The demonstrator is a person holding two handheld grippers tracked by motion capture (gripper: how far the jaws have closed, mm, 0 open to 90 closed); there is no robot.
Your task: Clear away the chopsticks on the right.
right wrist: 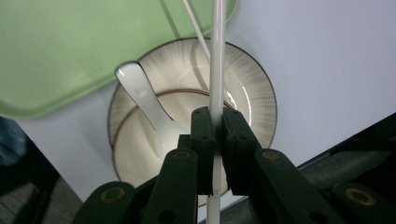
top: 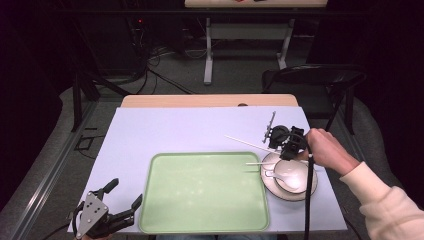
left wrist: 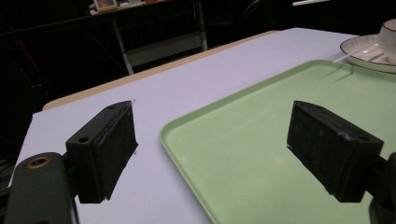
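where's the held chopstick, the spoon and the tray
chopstick [right wrist: 217,56], right gripper view, shaft above the jaws
spoon [right wrist: 142,95], right gripper view, its handle
tray [top: 200,192], high view, bare floor of it

Bench [top: 200,130] was lit evenly from overhead; room behind stayed near black. Soft sheen lay on the green tray [top: 200,195]. Right tool [right wrist: 215,135] and the chopstick [right wrist: 217,56] it gripped were blurred close up; shadows faint.

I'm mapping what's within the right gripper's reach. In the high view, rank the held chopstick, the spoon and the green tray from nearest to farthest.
From the right gripper:
1. chopstick, clamped in its jaws.
2. spoon, just below, in the bowl.
3. green tray, farther left.
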